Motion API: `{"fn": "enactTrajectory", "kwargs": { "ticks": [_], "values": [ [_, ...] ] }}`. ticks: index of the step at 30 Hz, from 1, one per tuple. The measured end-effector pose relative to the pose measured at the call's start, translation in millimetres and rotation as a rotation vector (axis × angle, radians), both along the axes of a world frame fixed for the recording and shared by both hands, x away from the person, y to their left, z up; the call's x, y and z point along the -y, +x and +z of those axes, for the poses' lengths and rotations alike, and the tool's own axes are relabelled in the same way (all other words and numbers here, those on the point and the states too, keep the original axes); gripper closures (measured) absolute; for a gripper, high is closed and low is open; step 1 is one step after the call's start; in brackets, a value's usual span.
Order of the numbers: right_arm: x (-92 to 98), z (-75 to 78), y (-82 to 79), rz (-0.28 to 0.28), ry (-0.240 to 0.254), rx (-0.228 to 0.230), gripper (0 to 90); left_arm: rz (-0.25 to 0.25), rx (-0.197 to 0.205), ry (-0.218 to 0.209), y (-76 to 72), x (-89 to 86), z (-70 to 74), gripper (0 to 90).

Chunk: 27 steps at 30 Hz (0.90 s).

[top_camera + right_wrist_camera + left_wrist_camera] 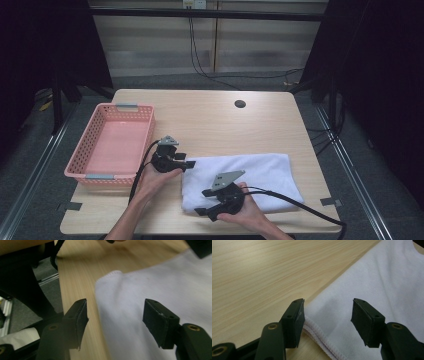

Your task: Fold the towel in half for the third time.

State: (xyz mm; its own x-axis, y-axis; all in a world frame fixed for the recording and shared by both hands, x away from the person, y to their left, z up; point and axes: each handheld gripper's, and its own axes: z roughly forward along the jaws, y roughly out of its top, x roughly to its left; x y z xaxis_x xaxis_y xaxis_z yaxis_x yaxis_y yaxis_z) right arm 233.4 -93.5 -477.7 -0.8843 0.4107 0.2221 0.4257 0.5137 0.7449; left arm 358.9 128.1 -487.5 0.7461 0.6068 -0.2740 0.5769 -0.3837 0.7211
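A folded white towel [250,175] lies on the near right part of the wooden table [210,120]. My left gripper [188,164] sits at the towel's far left corner. In the left gripper view its jaws [327,315] stand open, with the stitched hem of the towel [367,285] lying between them untouched. My right gripper [202,213] is at the towel's near left corner, close to the table's front edge. Its jaws [115,315] are also open, straddling the edge of the towel [155,290] without pressing on it.
An empty pink plastic basket [94,176] stands on the table's left side, just left of my left hand. A round cable hole [240,104] is at the far middle. Cables trail from both grippers toward the near edge.
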Motion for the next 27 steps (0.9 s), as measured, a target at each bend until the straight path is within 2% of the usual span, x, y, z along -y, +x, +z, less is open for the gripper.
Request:
{"fn": "enactTrajectory", "kwargs": {
  "ticks": [3,5,7,8,10,13,16,17,18,21,22,24,27],
  "values": [
    [-9.3,-3.8,4.0,0.003,-0.010,-0.007,34.2,0.003,-0.003,0.006,0.8,-1.2,-0.8,43.3],
    [-17.1,-10.5,11.8,0.005,0.010,-0.029,34.4,0.001,-0.002,0.006,1.1,-1.8,-0.8,42.8],
    [-17.5,-16.3,13.9,-0.022,-0.025,0.002,33.1,0.005,-0.002,0.005,1.7,-2.0,-1.0,42.3],
    [-18.6,-19.2,13.8,-0.016,-0.016,-0.021,31.4,0.004,-0.005,0.007,2.3,-2.3,-1.1,42.1],
    [-20.6,-21.6,10.6,-0.004,-0.034,0.017,29.5,0.005,-0.008,0.008,2.7,-2.6,-1.3,42.0],
    [-21.6,-23.7,8.1,0.009,-0.047,0.046,28.2,0.016,-0.006,0.011,3.7,-2.3,-0.4,41.4],
    [-24.9,-27.7,-0.8,0.022,-0.081,0.137,27.8,0.031,0.002,0.002,6.3,-2.4,0.5,41.0],
    [-25.2,-28.2,-2.2,0.028,-0.092,0.153,28.1,0.044,0.001,-0.005,7.6,-2.5,0.2,40.5],
    [-25.6,-28.5,-3.2,0.018,-0.094,0.155,29.9,0.046,-0.001,-0.008,8.9,-3.3,-0.1,40.1],
    [-25.5,-29.4,-5.0,0.007,-0.110,0.203,36.3,0.066,-0.002,-0.003,11.5,-5.4,-0.5,38.8],
    [-25.2,-29.0,-4.6,-0.001,-0.111,0.203,39.9,0.071,-0.002,-0.003,12.3,-5.9,-1.0,37.7],
    [-23.4,-27.8,-2.2,-0.014,-0.121,0.211,49.6,0.079,-0.010,0.003,13.9,-7.0,-2.2,36.8],
    [-20.6,-25.7,3.1,-0.038,-0.128,0.197,65.6,0.081,-0.017,0.014,16.5,-6.4,-4.6,34.6]
  ]
}}
